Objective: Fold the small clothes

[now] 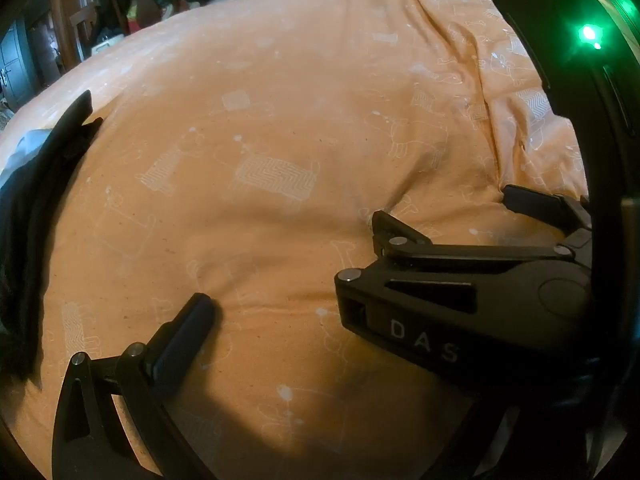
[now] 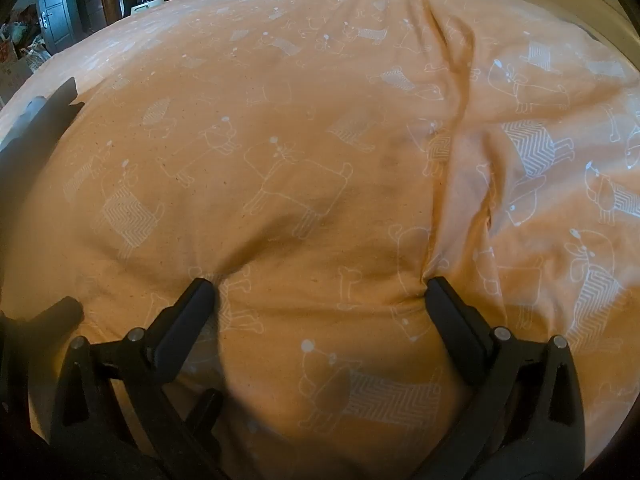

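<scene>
In the left wrist view, my left tool [image 1: 316, 308] shows only its one finger [image 1: 192, 320], set far out to the side and low over the orange bed cover [image 1: 280, 120]. Its mate is hidden behind the body of the right tool [image 1: 444, 208], which crosses in from the right. From that wide stance I judge the left tool open and holding nothing. The right tool's jaws stand apart there too, tips on the cover. The dark garment [image 1: 24, 240] lies bunched at the far left edge, with a pale grey patch [image 1: 24, 152] of cloth above it, well apart from both tools. In the right wrist view, the right tool [image 2: 320, 292] is spread wide and empty, and both fingertips [image 2: 200, 292] dent the cover, with wrinkles fanning out from each. The garment [image 2: 40, 120] is only a dim grey shape at the far left, again well away. I judge the fold has not begun and the step in hand is fetching the piece. To do it well I would lift both tools clear of the cover so it does not drag, swing left, pinch one free edge only, and draw it out flat onto open bed.
</scene>
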`<action>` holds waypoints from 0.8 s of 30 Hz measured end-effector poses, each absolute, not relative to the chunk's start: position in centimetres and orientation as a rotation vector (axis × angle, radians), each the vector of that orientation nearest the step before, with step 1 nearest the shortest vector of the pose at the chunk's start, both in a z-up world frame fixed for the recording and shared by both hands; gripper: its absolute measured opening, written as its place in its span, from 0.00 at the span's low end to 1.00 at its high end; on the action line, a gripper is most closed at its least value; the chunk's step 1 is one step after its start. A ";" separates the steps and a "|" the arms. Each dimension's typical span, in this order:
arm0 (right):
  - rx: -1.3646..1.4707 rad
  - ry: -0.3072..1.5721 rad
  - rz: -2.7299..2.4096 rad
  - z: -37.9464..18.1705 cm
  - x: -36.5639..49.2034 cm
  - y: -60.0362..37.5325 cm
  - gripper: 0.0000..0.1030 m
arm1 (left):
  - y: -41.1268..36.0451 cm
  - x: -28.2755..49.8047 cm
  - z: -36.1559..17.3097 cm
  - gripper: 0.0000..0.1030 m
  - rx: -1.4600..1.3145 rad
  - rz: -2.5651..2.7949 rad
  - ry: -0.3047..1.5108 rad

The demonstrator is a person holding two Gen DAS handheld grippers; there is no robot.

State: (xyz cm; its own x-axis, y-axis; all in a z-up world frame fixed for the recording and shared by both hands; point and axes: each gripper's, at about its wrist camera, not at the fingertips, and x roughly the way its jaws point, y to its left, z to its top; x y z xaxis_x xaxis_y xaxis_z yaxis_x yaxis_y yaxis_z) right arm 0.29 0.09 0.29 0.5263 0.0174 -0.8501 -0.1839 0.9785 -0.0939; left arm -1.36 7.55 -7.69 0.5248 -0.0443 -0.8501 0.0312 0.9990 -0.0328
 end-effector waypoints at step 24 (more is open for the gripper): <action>-0.186 1.019 0.123 0.7 0.7 -0.1 1.00 | 7.5 -1.3 -7.7 1.00 -0.015 -0.045 1.017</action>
